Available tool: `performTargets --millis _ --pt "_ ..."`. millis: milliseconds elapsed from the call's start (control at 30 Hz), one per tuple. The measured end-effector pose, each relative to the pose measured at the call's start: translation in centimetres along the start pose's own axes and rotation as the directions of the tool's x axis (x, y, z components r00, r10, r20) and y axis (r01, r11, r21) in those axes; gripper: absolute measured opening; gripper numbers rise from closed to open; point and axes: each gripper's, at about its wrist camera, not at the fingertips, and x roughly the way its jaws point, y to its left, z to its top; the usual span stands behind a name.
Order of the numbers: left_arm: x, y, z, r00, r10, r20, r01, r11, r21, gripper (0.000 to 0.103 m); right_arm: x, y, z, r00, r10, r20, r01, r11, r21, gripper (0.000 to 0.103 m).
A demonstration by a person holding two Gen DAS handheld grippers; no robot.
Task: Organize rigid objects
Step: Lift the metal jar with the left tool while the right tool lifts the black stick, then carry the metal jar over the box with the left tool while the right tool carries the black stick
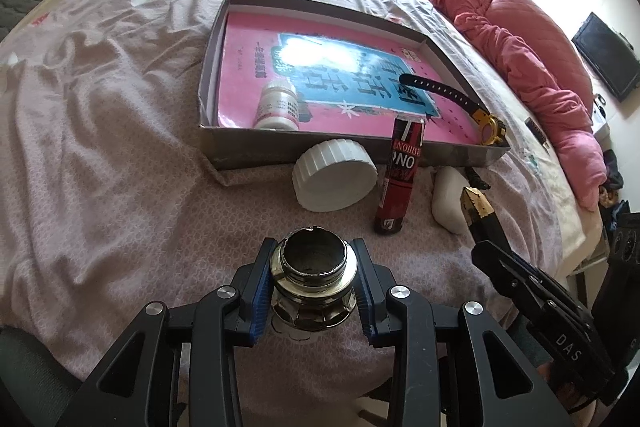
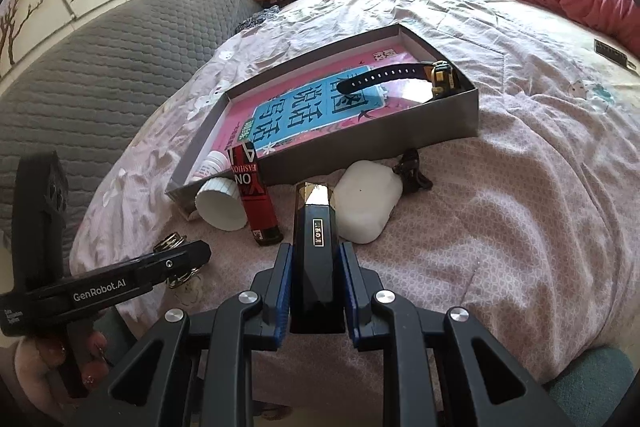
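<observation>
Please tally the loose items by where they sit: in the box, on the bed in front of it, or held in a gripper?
In the box: 3 (pink book, white bottle, watch)
On the bed: 4 (white cap, red tube, white case, dark clip)
Held: 2 (metal fitting, black-and-gold piece)
Total: 9

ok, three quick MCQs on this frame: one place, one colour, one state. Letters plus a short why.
1. Where is the watch?
A. inside the grey box
B. on the bedsheet
C. in a gripper

2. Colour of the upright can before the box?
A. green
B. red and black
C. yellow

3. What is the left gripper doing?
A. open, empty
B. shut on the metal fitting
C. out of view

Key: 1 A, it lies in the box's corner; 2 B, red label, black base; 3 B, both pads press its sides.
</observation>
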Motion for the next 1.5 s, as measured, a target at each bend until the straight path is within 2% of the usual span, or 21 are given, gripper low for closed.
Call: performTargets --millis 400,833,1133,1500 --pt "-2.2 -1.0 1.2 0.999 -0.021 0.05 0.02 1.0 0.021 0.037 -1.6 1.1 0.8 1.0 -0.026 0.017 0.027 0.999 -0.029 0.023" --pt "-4.7 -1.7 2.2 0.991 -0.06 0.122 0.058 0.998 0.025 0.037 -3.5 2.4 2.6 0.996 -0.049 0.072 0.054 0.997 -0.063 0.023" --pt "-5.6 -2.0 2.5 0.99 -0.052 0.135 0.048 0.998 0.032 0.037 -4.5 3.6 3.1 0.993 -0.074 0.094 0.084 0.99 -0.109 0.023" --pt "-6.4 -2.5 3.4 0.987 -0.041 0.155 0.035 0.999 0.038 0.037 -5.3 4.8 5.3 0.987 -0.078 0.143 0.101 0.982 -0.158 0.023"
